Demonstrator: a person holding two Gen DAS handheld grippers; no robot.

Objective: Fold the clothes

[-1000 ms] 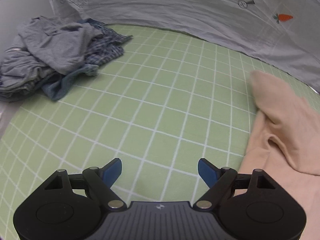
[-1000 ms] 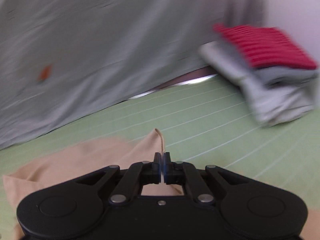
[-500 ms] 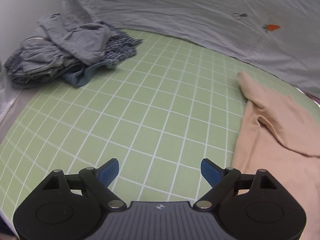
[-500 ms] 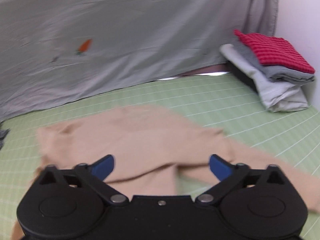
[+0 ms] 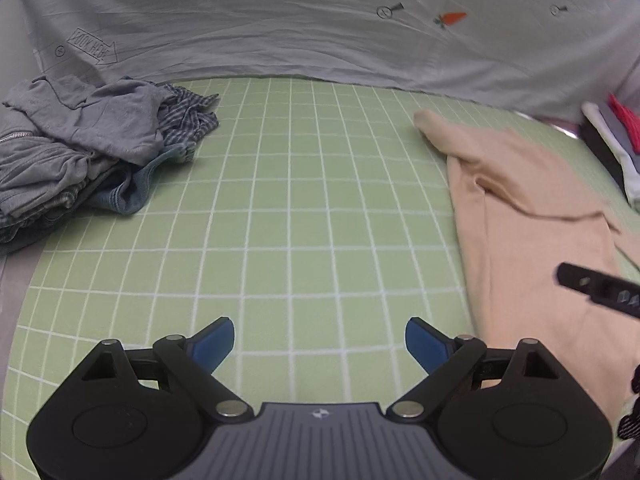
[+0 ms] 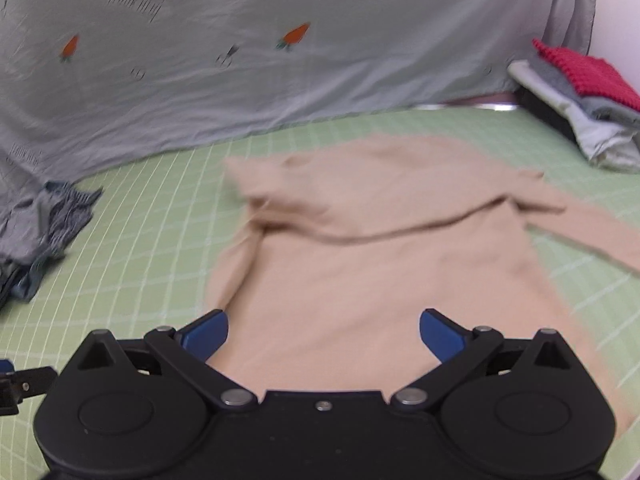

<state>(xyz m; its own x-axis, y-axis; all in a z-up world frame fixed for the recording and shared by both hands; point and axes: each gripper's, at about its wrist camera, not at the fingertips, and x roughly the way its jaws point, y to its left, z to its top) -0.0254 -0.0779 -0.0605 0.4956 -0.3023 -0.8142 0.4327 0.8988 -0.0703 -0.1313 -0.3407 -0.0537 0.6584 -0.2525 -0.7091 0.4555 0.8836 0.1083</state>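
right claw (image 6: pixel 323 332) released beige top (image 6: pixel 384 248) | wide, empty | left claw (image 5: pixel 319 344) opening, empty

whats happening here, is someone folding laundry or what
Yes, a person is folding clothes with a handheld gripper in each hand. A beige top lies spread out, a bit rumpled, on the green grid mat. The right gripper hangs open over it, holding nothing. The left gripper is over bare mat, its jaws opening and empty. A heap of unfolded grey and blue clothes waits at one side, a folded stack at the other.
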